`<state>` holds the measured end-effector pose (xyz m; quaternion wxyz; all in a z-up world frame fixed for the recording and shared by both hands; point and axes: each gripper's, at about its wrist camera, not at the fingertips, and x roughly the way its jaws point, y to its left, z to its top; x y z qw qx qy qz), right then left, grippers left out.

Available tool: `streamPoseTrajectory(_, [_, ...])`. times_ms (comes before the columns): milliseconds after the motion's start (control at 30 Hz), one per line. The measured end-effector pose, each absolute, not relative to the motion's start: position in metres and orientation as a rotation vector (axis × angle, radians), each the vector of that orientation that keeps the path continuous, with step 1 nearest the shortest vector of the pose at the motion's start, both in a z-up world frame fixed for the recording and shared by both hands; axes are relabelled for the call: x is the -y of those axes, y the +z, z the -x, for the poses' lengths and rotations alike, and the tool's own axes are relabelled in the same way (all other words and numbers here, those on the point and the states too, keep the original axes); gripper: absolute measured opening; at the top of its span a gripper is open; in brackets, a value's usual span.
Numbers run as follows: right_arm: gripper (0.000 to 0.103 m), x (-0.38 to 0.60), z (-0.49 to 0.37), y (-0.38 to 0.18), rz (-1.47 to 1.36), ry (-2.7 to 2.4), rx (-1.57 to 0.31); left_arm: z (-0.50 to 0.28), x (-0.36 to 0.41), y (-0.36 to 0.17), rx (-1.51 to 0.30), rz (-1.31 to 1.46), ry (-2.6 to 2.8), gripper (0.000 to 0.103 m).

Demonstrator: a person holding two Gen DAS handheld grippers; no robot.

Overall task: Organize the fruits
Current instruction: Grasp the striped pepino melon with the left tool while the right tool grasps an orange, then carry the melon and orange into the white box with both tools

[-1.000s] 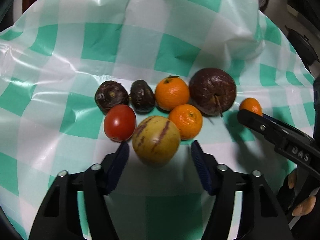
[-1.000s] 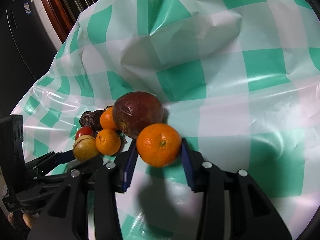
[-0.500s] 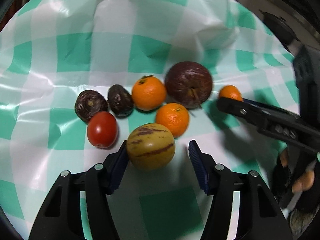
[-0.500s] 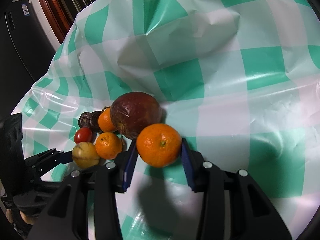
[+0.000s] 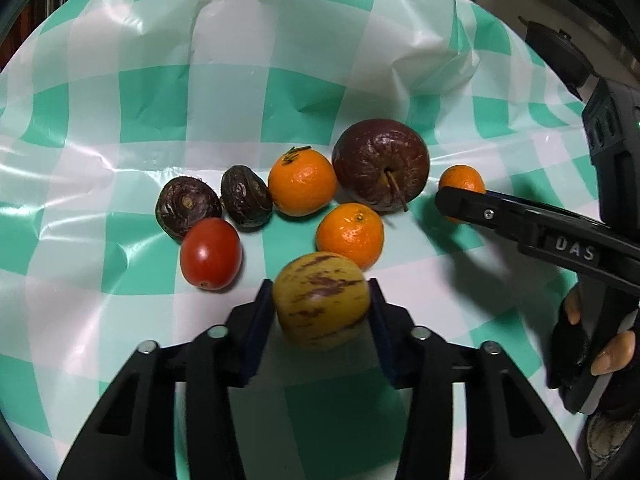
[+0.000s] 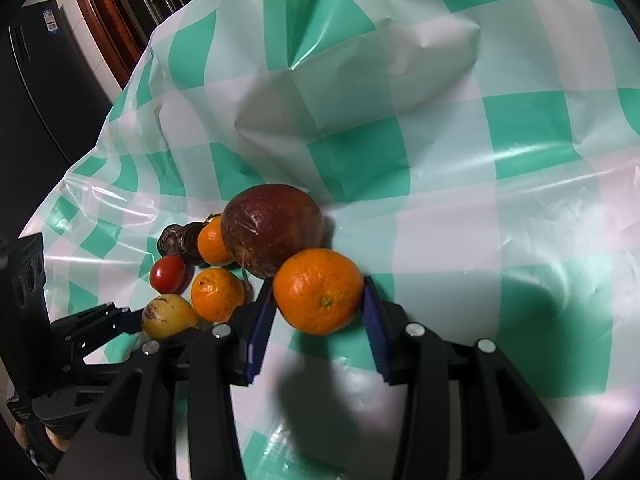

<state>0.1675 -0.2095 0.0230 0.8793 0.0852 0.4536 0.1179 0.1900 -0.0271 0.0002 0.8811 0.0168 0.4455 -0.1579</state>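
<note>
Checked cloth (image 6: 460,208) lies bare right of the clamped tangerine (image 6: 318,291).

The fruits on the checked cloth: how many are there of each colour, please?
Orange: 3
Dark brown, small: 2
Dark red, large: 1
Red: 1
Yellow, purple-striped: 1
Total: 8

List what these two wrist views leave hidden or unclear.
- Left wrist view: the held orange is half hidden behind the right gripper's finger.
- Right wrist view: the two dark fruits sit small and overlapped behind the tomato.
- Both views: what lies under the checked cloth.
</note>
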Motion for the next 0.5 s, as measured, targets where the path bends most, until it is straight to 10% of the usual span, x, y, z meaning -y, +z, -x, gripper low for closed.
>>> streamPoseTrajectory(500, [0.043, 0.198, -0.126, 0.037, -0.245, 0.229, -0.984, -0.019, -0.057, 0.055, -0.756, 0.13, -0.215, 0.042])
